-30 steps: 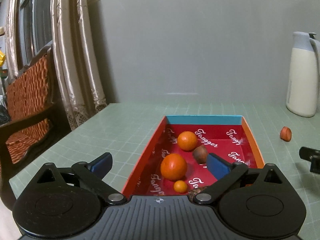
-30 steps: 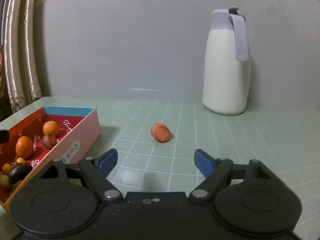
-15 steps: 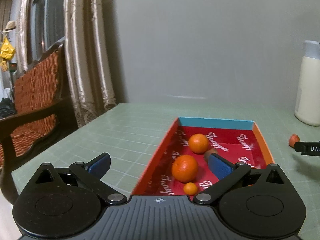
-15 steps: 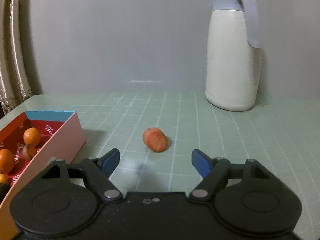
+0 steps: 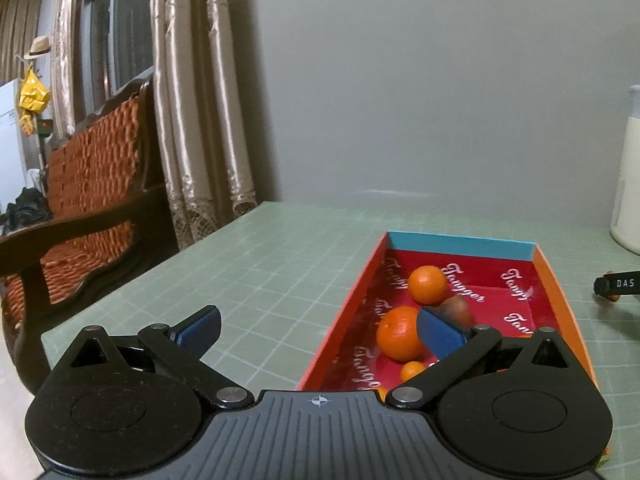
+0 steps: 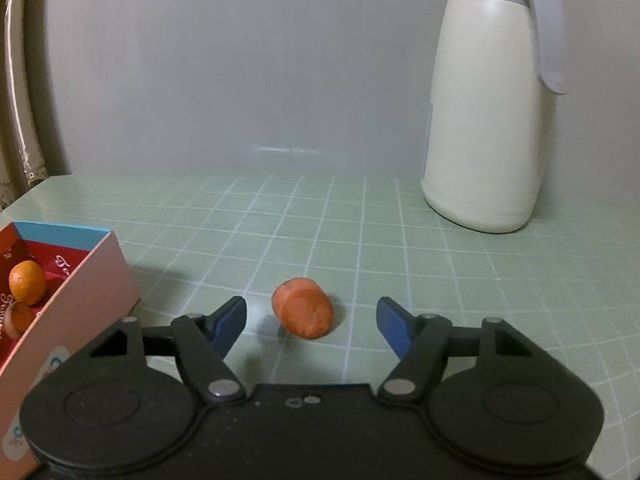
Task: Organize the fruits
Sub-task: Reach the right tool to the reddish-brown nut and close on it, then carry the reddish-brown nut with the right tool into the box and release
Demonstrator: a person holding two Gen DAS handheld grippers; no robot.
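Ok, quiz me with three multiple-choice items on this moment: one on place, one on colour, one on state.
1. Where does the loose orange piece lie?
A. inside the box
B. on the green table, ahead of the right hand-held gripper
C. against the jug

2. What colour is the far end wall of the box?
A. blue
B. yellow
C. black

3. How are the right hand-held gripper's jaws?
A. shut on the piece
B. shut empty
C. open

Key: 1 B, it rests on the table, apart from the box and the jug. 2 A, a blue strip. 3 C, both fingers stand wide of the piece.
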